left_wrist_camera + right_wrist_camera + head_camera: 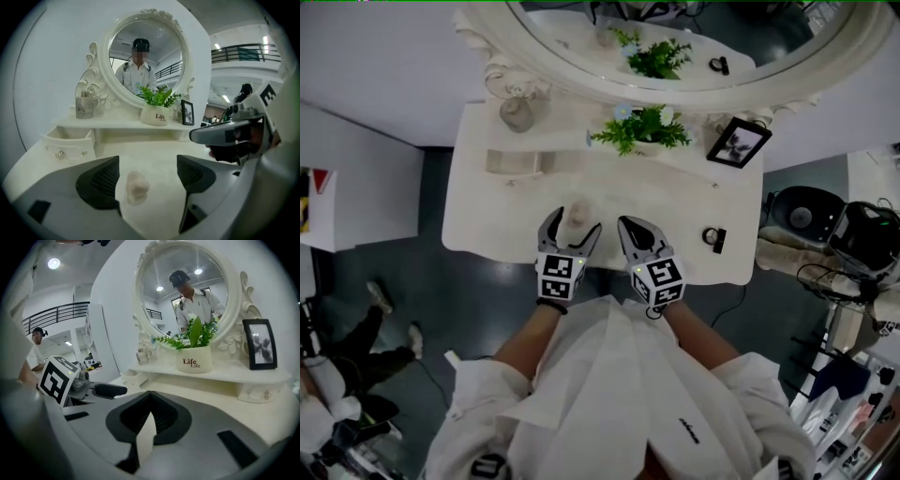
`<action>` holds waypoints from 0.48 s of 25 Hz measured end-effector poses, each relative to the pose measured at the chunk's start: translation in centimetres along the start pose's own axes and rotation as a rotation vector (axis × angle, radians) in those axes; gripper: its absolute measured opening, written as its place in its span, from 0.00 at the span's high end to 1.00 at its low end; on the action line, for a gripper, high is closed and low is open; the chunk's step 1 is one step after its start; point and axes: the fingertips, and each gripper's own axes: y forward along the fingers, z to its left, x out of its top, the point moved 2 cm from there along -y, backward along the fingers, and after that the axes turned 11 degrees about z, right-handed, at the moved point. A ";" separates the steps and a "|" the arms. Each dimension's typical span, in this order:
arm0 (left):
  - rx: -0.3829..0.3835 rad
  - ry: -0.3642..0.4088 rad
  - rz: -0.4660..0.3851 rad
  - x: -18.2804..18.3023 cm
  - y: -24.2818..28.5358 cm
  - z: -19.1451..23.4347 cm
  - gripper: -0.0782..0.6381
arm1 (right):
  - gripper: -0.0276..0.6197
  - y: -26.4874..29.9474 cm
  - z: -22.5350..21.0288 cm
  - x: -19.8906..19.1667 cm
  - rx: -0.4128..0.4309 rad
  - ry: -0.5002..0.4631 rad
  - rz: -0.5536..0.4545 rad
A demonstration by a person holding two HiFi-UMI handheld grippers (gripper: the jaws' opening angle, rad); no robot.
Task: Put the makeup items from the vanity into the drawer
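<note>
Head view: a white vanity (487, 234) with an oval mirror (675, 84) is seen from above. Both grippers are held low over its front edge, side by side.

Left gripper (573, 225): jaws spread wide. A pale, lumpy makeup sponge (137, 186) is seen lying on the tabletop between them, nearer the left-hand jaw. No contact with either pad can be made out.

Right gripper (150, 394): jaws pressed together at the tips, with nothing pinched between them. It is held just beside the left gripper, apart from the sponge.

Raised shelf at the back, as noted from the left gripper view: a glass jar (84, 106) on the left, a white plant pot (154, 115) marked "Life" in the middle, and a small framed picture (187, 112) on the right. Under the jar end of the shelf a small drawer (65, 145) stands pulled out. Its inside cannot be seen.

A small black item (713, 237) lies on the tabletop to the right, well apart from both grippers. Its kind cannot be told.
</note>
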 end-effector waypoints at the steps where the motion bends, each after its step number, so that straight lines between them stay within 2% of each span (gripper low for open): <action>1: 0.007 0.001 0.012 -0.2 0.4 0.1 0.38 | 0.93 0.6 -0.1 -0.3 0.005 -0.002 0.012; 7: 0.041 0.036 0.099 -1.9 3.0 0.6 0.37 | 0.93 3.7 -1.0 -1.8 0.031 0.028 0.065; 12: 0.062 0.016 0.155 -2.8 4.3 1.1 0.37 | 0.93 5.1 -1.6 -2.9 0.024 0.058 0.092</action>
